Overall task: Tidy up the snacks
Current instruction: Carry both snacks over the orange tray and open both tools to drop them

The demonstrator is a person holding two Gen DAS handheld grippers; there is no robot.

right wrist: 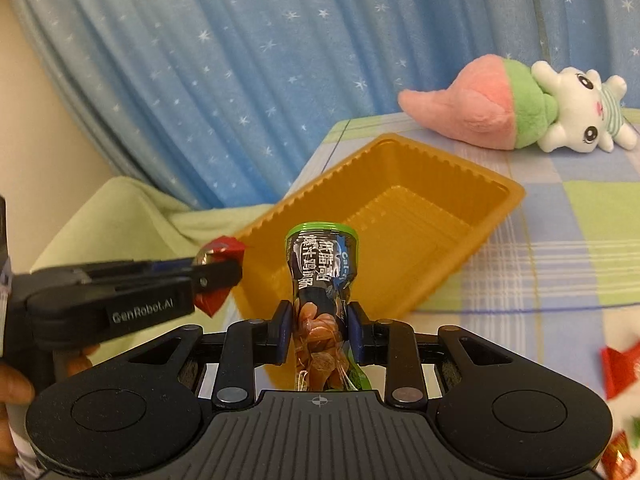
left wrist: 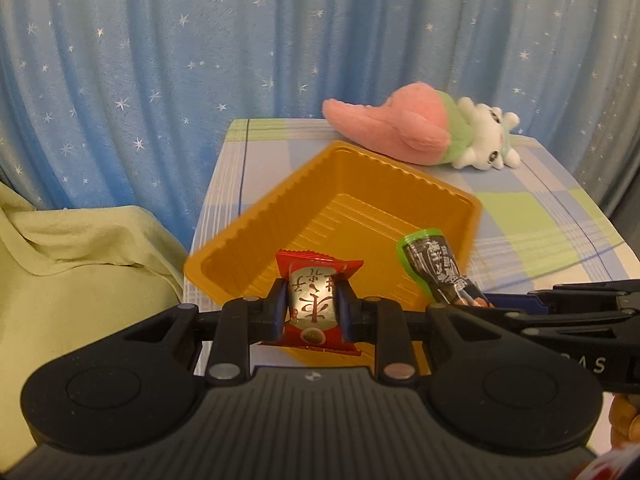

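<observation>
My left gripper [left wrist: 313, 307] is shut on a red and silver snack packet [left wrist: 316, 296] and holds it over the near end of an orange plastic tray [left wrist: 360, 208]. My right gripper [right wrist: 319, 330] is shut on a dark snack pouch with a green edge [right wrist: 320, 268], also held above the tray's [right wrist: 420, 216] near end. The pouch [left wrist: 434, 268] and the right gripper [left wrist: 484, 302] enter the left wrist view from the right. The left gripper [right wrist: 218, 274] with its red packet [right wrist: 222, 248] shows at the left of the right wrist view. The tray's floor looks bare.
The tray sits on a table with a checked cloth [left wrist: 540, 216]. A pink, green and white plush toy [left wrist: 424, 132] lies at the table's back. Red snack packets [right wrist: 618, 364] lie at the right edge. A pale green cloth [left wrist: 80, 264] lies left of the table, blue starred curtain [left wrist: 160, 60] behind.
</observation>
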